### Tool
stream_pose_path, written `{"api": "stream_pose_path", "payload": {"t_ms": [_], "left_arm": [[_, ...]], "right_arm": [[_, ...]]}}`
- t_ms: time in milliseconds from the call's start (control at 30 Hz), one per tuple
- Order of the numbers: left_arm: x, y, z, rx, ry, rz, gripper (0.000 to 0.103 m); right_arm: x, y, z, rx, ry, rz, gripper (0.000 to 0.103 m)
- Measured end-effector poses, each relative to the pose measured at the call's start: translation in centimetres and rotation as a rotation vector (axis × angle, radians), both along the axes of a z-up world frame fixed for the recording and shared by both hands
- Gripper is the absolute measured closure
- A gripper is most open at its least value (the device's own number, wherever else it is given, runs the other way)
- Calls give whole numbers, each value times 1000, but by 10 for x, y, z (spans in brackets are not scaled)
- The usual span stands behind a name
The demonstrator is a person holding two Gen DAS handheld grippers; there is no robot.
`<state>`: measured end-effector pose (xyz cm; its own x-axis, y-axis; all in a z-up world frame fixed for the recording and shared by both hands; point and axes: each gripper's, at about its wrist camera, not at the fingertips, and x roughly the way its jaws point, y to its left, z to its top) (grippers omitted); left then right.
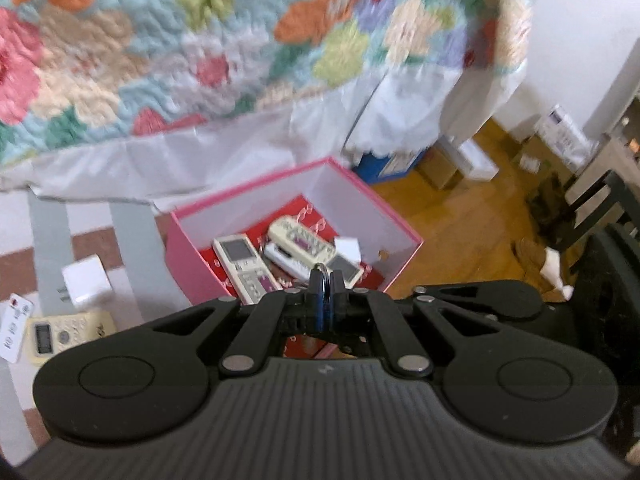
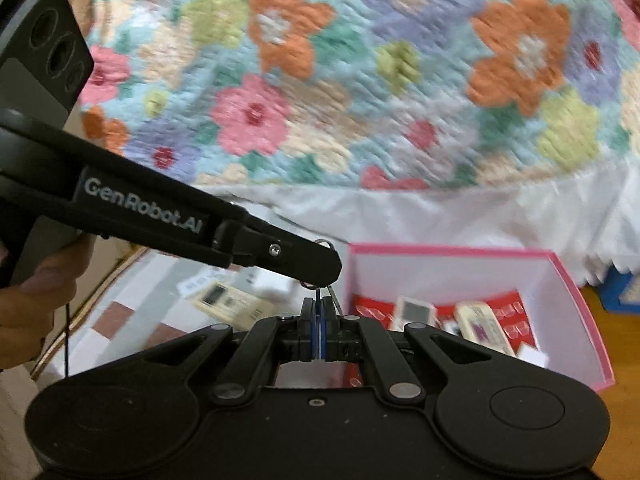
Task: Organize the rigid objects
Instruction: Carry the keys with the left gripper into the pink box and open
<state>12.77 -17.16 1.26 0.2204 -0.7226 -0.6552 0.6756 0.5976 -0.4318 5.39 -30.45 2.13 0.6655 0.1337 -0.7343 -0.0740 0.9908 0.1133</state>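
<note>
My left gripper (image 1: 322,280) is shut on a small metal key ring (image 1: 321,269) and hangs over the near edge of a pink box (image 1: 188,252). The box holds several white and cream remote controls (image 1: 240,264) on a red lining. In the right wrist view the left gripper's tip (image 2: 320,270) shows with the metal ring (image 2: 325,245) poking out, just left of the pink box (image 2: 568,280). My right gripper (image 2: 319,306) is shut just below that tip, on what looks like a thin key blade (image 2: 333,298).
A cream remote (image 1: 66,336), a white charger cube (image 1: 86,284) and a white card (image 1: 14,326) lie on the checked mat left of the box. A bed with a floral quilt (image 1: 200,40) stands behind. Cardboard boxes (image 1: 440,168) sit on the wooden floor to the right.
</note>
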Motion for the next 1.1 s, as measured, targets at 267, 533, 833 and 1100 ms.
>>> {"api": "stream_pose_path", "payload": {"t_ms": [267,533,833,1100], "left_arm": [[21,-41,-53,83,147,-9,101],[23,-48,-73,152,125,30,98],[22,-22,-38,183,55,43,76],[22,19,10,245,-12,49,70]], "right_arm": [[17,-61,-49,235,153,-154,100],[20,-69,-67,241,180,-183,92],[6,-72,-37,237,146,-204,87],[6,-28,18,202,107,-13,80]]}}
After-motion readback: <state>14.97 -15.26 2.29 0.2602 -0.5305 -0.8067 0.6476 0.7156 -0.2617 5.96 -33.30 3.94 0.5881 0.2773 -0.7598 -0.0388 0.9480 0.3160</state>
